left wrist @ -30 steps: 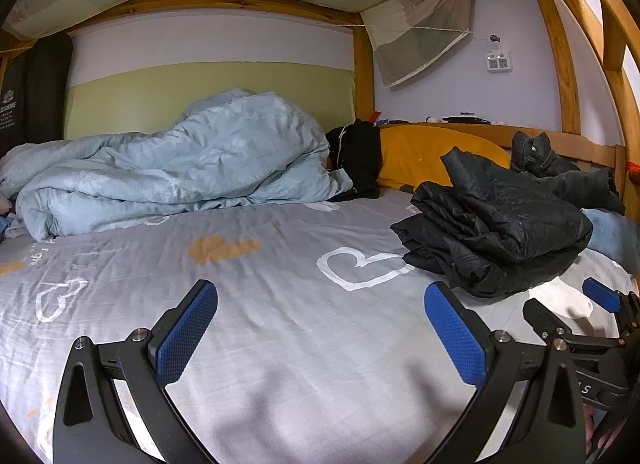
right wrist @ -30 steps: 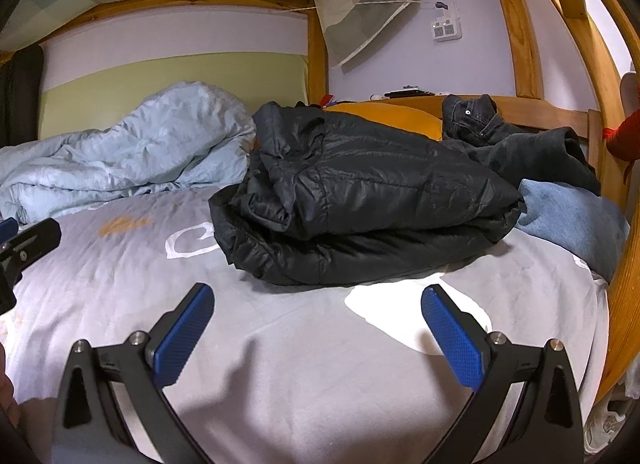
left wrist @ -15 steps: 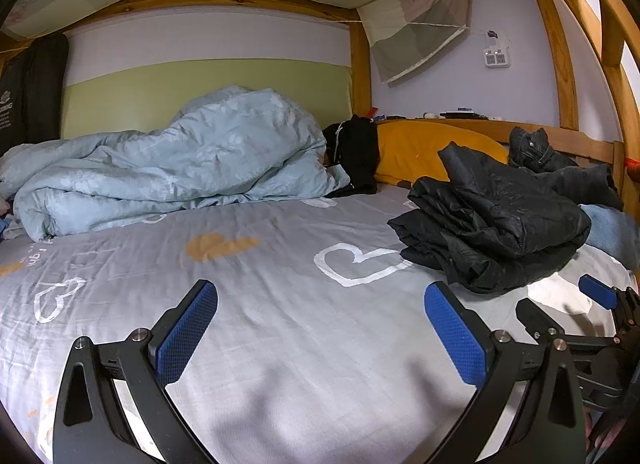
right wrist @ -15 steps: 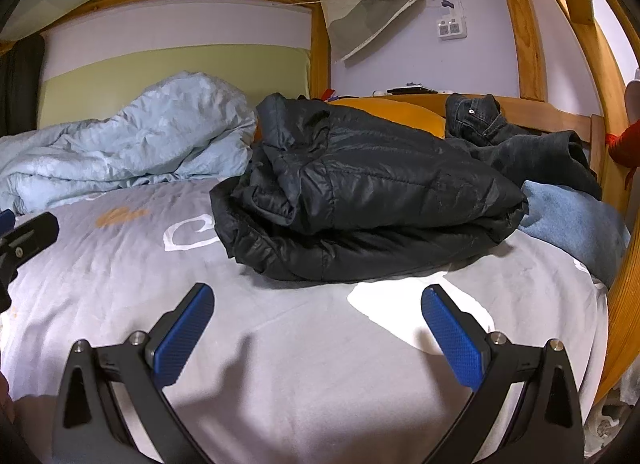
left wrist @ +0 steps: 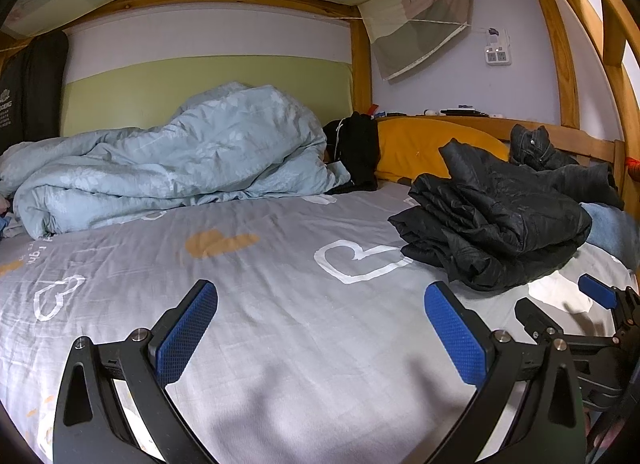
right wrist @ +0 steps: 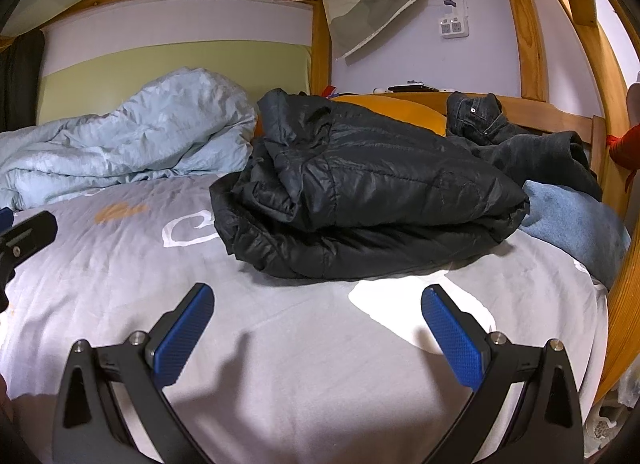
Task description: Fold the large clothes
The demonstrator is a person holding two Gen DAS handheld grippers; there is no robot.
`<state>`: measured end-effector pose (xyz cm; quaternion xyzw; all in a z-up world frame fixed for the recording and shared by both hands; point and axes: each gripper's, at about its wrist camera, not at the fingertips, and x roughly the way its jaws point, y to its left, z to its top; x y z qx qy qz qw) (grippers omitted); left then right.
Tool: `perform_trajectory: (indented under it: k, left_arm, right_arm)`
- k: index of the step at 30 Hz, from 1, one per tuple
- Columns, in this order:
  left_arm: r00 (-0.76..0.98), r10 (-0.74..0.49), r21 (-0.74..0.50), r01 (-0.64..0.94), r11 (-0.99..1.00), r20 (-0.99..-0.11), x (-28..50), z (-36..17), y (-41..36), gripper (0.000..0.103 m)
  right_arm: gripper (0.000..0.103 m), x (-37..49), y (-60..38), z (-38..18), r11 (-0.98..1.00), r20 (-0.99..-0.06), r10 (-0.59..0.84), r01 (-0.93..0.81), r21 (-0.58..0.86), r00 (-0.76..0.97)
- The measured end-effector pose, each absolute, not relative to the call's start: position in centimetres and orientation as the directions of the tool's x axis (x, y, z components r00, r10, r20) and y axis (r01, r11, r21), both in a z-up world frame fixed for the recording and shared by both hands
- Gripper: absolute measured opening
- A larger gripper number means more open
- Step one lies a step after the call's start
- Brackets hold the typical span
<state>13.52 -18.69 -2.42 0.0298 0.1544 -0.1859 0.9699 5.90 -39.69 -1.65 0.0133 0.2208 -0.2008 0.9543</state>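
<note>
A folded black puffer jacket (right wrist: 368, 191) lies on the grey heart-print bed sheet (right wrist: 280, 344), straight ahead of my right gripper (right wrist: 316, 324). In the left wrist view the jacket (left wrist: 492, 223) sits at the right. My left gripper (left wrist: 324, 324) is open and empty above bare sheet (left wrist: 260, 264). My right gripper is open and empty, a short way in front of the jacket; it also shows in the left wrist view (left wrist: 560, 304) at the right edge.
A crumpled light blue duvet (left wrist: 172, 167) lies at the back left. Dark jeans (right wrist: 520, 139) and a blue garment (right wrist: 572, 219) lie behind and right of the jacket. An orange pillow (left wrist: 424, 147) and a small black garment (left wrist: 356, 147) lie at the headboard. A wooden rail (right wrist: 624, 284) borders the right side.
Both grippers have drawn back slightly and tilted; the jacket sits a little higher in both views. Both stay open and empty. Nothing on the bed has moved.
</note>
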Motion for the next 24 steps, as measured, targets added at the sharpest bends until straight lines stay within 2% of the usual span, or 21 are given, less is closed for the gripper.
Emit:
perform_trajectory:
  k: [24]
  left_arm:
    - [0.879, -0.359, 0.007, 0.38, 0.925, -0.315, 13.55, -2.63, -18.95, 0.103]
  right_arm:
    - [0.103, 5.83, -39.7, -1.66, 0.919, -0.429, -0.377, 0.391, -0.06, 0.821]
